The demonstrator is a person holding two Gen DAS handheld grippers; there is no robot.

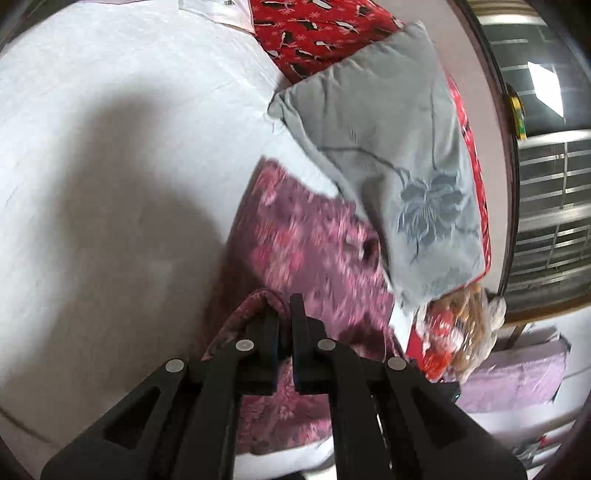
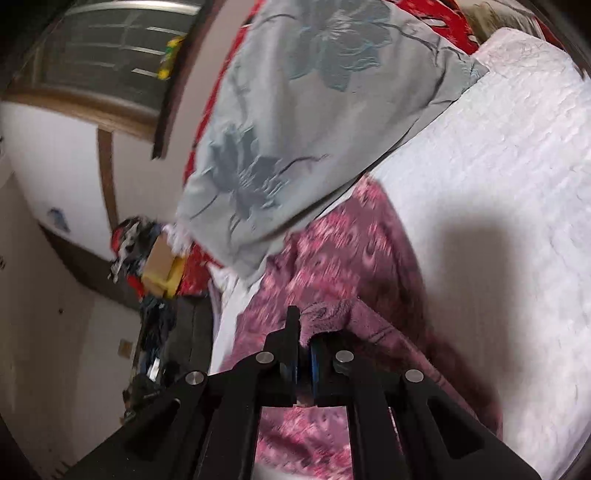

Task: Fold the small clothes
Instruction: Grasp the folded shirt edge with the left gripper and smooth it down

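Observation:
A maroon and pink patterned garment [image 1: 310, 243] lies on the white bed sheet [image 1: 110, 147], its far end tucked under a grey pillow. My left gripper [image 1: 286, 314] is shut on a raised edge of the garment. In the right wrist view the same garment [image 2: 343, 258] spreads ahead, blurred by motion. My right gripper [image 2: 303, 325] is shut on another lifted edge of it, and the cloth drapes over the right finger.
A grey flowered pillow [image 1: 388, 155] leans over the garment's far end, also in the right wrist view [image 2: 295, 122]. A red patterned blanket [image 1: 317, 33] lies behind it. A bag of items [image 1: 454, 328] sits at the bed's edge. Cluttered furniture [image 2: 155, 280] stands beside the bed.

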